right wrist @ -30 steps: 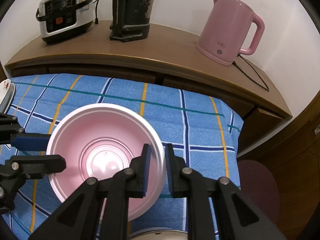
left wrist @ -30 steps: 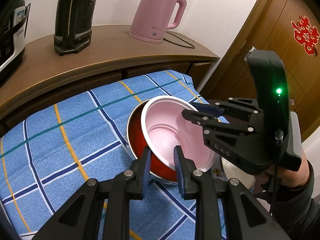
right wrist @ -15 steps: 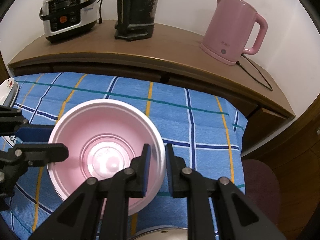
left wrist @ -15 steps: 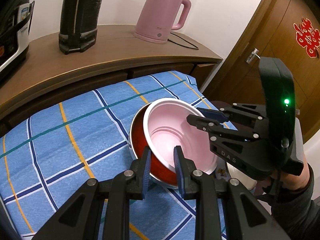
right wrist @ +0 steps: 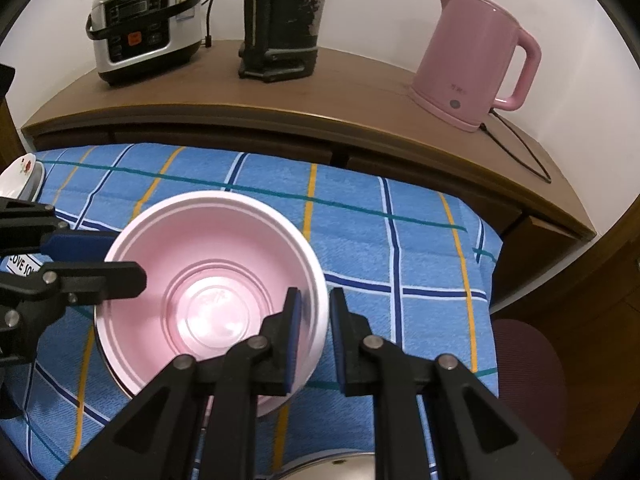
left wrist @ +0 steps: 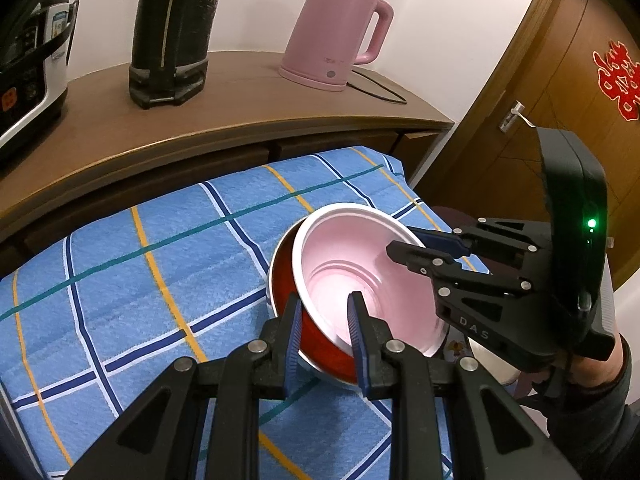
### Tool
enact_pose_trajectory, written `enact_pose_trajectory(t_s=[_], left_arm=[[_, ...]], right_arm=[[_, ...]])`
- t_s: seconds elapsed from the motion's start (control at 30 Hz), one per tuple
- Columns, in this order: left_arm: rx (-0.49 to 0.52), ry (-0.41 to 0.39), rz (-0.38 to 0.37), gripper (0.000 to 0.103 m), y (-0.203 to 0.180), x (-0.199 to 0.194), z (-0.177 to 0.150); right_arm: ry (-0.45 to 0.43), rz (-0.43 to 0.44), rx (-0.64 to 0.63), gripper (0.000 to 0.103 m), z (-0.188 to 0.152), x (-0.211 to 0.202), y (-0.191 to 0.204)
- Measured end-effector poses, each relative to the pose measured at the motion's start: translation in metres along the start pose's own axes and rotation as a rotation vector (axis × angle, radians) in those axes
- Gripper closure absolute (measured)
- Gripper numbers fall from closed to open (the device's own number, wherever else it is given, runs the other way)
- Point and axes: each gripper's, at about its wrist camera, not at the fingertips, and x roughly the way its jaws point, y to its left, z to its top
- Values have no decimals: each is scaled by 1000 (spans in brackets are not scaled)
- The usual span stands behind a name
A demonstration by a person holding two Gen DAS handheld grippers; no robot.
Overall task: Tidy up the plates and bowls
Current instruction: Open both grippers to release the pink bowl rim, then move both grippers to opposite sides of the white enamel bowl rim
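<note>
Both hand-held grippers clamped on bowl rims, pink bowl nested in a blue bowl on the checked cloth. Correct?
Not quite: the outer bowl is red, not blue. The left wrist view shows the pink bowl sitting tilted inside a red bowl. The rest holds: left hand-held gripper and right hand-held gripper each clamp a rim, on the checked cloth.

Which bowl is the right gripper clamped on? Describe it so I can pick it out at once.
Find the blue checked cloth below the wooden counter. Near its front sit two nested bowls held by both grippers. The right gripper pinches the rim of the pink bowl, pale pink inside with a white rim, tilted inside the red bowl, whose rim the left gripper grips.
</note>
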Motion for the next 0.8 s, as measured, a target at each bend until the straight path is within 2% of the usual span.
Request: enact_pose_trajectory(t_s=[0.07,0.17,0.23,0.3,0.4,0.43,0.47,0.5,0.7,0.8], left_arm=[[4,-6,0,77,1,-2,1],[5,-19,-22,59,1,-7,2],[7,-42,19,28,1,-11,2],[22,-65,57,27,1,-13,2],[15,-75,46,27,3,-15,4],[12,-80,43,27,5,-15,4],[11,-84,42,27,5,-15,5],[10,-92,41,27,6,-16,5],[3,-134,46,27,8,-21,6],[17,-175,50,27,1,-29,5]], right_arm=[[0,0,0,89,0,0,0],[-3,7,5,89,0,0,-1],[-4,5,5,89,0,0,-1],[-4,5,5,89,0,0,-1],[-21,27,13,86,1,-4,-2],[-41,43,20,80,1,-9,-2],[-57,45,24,59,1,-13,-3],[-75,39,29,44,1,-18,-4],[-140,14,65,44,-10,-45,-12],[-180,11,143,44,-28,-63,-28]])
